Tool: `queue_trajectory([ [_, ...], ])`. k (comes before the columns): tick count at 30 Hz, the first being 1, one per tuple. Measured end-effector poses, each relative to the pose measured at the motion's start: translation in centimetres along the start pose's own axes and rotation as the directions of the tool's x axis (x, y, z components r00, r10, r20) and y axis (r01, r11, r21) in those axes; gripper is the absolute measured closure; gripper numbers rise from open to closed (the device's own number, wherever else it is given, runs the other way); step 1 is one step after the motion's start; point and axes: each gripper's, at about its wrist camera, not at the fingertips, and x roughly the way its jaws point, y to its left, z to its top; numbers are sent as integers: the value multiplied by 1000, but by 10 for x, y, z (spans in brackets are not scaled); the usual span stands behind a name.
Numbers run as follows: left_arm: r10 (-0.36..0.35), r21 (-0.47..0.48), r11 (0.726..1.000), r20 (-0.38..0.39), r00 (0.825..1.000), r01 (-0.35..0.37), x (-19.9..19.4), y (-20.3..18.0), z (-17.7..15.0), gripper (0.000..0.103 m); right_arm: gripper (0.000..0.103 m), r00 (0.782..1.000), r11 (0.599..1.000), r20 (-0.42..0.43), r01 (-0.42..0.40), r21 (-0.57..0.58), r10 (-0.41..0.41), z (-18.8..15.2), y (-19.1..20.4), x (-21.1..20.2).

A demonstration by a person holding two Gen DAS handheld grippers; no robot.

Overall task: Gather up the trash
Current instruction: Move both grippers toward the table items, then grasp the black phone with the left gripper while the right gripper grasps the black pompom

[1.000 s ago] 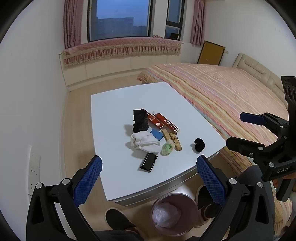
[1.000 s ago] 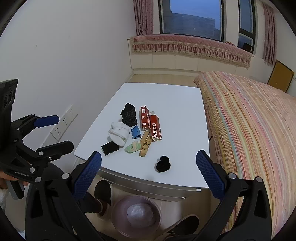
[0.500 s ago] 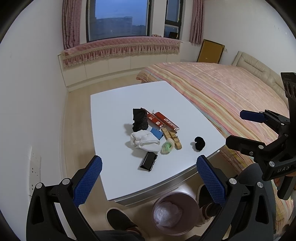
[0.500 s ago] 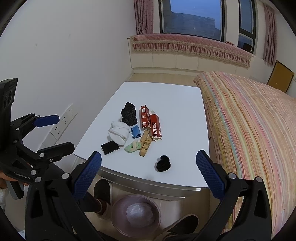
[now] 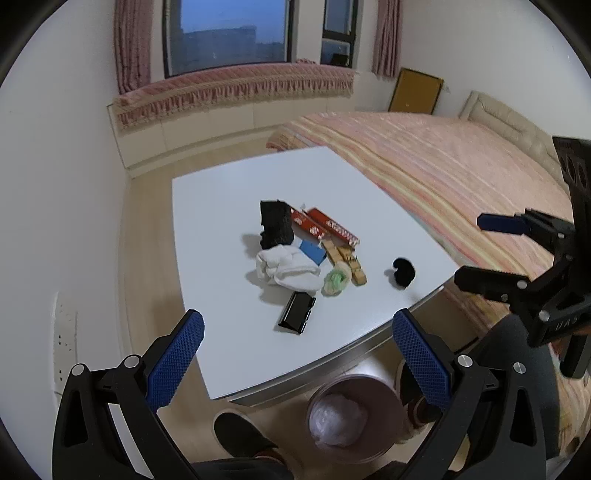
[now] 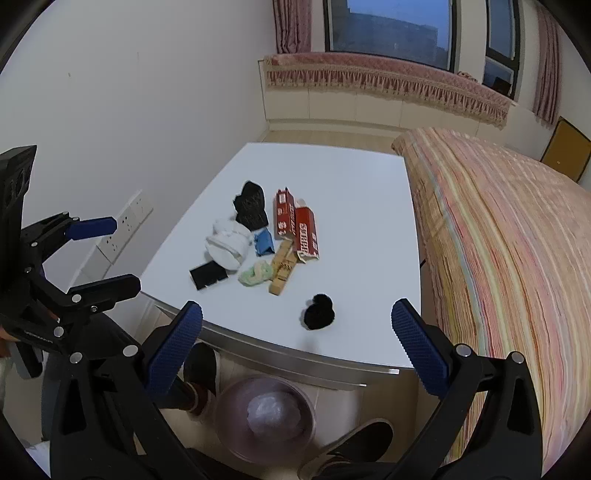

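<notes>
Both grippers spread wide, empty, held above the near table edge — trash untouched on the white table (image 5: 221, 206).
Left gripper (image 5: 295, 350) and right gripper (image 6: 295, 336) hang over the pink bin (image 5: 354, 413) on the floor; the trash pile (image 5: 306, 254) sits mid-table, black fuzzy ball (image 6: 319, 317) apart near the edge. Left view alone shows the bed headboard (image 5: 517, 122); right view alone shows both of the person's shoes — one (image 6: 201, 369) left of the bin, one (image 6: 354, 443) right.

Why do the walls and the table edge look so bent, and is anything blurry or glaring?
Left wrist view: the fisheye lens bows the table edge and walls; black corners ring the picture; soft shadows lie beside the white cloth; no strong glare. Right wrist view: same bending, the bed stripes curve; the bin below looks slightly soft; the dusk window is dim.
</notes>
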Motion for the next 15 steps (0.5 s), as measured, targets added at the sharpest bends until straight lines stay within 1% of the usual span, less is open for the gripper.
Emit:
queue_trajectory([
  [7, -35, 30, 999, -75, 997, 38, 34, 4, -1, 5, 3, 998, 998, -56, -2, -62, -2, 2, -11, 30],
  [11, -35, 59, 997, -115, 993, 42, 52, 5, 0, 5, 3, 995, 997, -99, -11, -75, 3, 4, -20, 47],
  [15, -29, 69, 997, -144, 989, 39, 67, 7, 0, 6, 3, 992, 998, -123, -6, -68, -3, 3, -25, 59],
])
